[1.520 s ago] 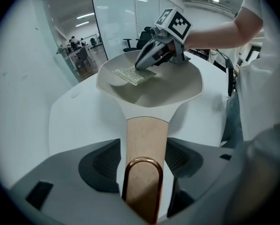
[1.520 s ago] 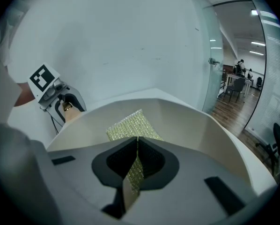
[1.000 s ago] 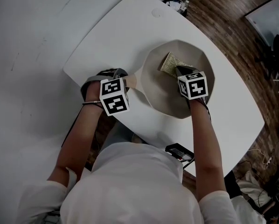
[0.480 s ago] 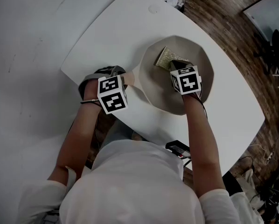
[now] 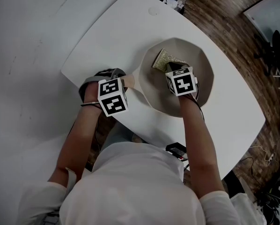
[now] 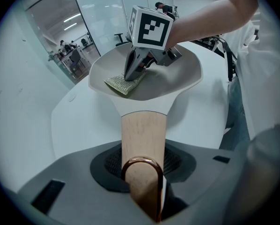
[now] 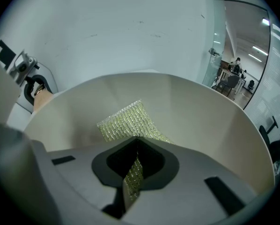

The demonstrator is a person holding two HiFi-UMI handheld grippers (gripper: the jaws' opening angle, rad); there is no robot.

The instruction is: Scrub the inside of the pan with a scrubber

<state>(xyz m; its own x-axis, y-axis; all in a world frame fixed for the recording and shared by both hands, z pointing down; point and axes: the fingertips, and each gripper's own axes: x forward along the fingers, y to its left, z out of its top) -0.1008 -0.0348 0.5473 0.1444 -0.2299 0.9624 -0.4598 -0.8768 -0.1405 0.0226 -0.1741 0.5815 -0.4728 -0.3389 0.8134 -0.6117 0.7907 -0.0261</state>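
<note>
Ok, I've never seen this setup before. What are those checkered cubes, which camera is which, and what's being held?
There is no robot here. A person holds a two-jaw tool in each hand, and the cubes with black-and-white squares are part of those tools. The overhead picture comes from a camera on the person's head, looking steeply down. The other two come from cameras riding on each tool, looking along its jaws. On the white rounded table sits a beige pan with faceted sides. The left tool is clamped on the pan's light wooden handle, which ends in a copper-coloured loop. The right tool pinches a yellow-green mesh scrubber, whose free end rests against the inside of the pan.
</note>
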